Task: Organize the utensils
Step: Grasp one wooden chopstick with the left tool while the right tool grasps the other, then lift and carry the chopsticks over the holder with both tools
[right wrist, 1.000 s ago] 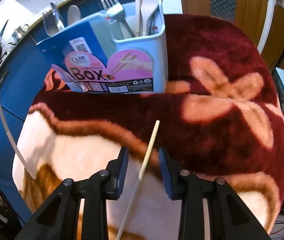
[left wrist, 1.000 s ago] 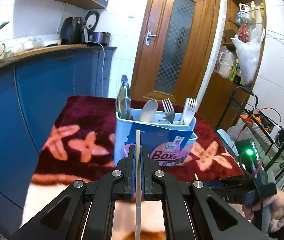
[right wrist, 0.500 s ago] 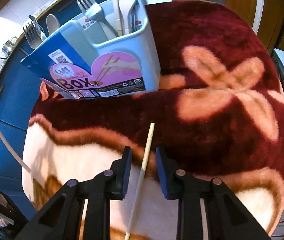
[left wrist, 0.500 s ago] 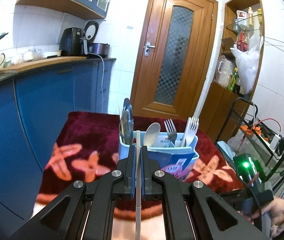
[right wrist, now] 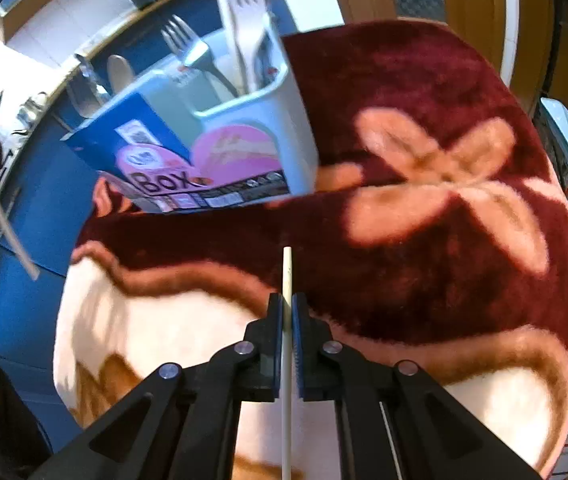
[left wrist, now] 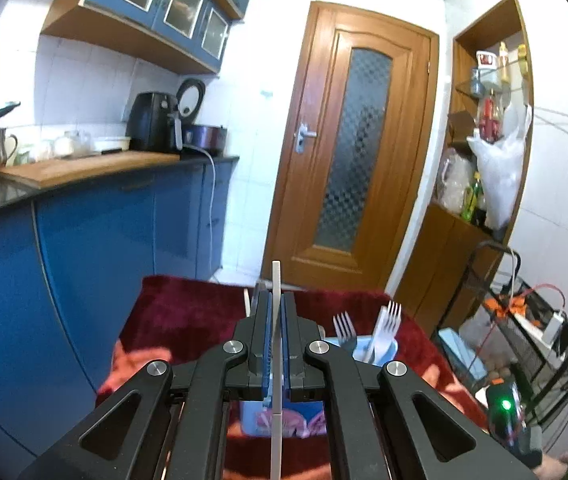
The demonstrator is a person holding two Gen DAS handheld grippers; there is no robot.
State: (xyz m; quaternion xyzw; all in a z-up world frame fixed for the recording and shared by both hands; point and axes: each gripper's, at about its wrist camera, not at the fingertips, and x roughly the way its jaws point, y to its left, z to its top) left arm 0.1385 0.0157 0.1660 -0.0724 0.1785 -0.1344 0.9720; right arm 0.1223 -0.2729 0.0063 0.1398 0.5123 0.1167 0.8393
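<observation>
Now both grippers pinch chopsticks lengthwise: left gripper [left wrist: 276,344] raised, utensil box [left wrist: 376,350] below and ahead; right gripper [right wrist: 288,320] low, box [right wrist: 244,136] beyond its chopstick [right wrist: 287,276]

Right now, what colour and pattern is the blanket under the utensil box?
The blanket is dark red with peach flowers and cream patches, clearest in the right wrist view.

I read "Box" in black letters on the pink-and-blue card label [right wrist: 188,172] fronting the utensil caddy [right wrist: 292,120]; smaller print there is illegible.
</observation>
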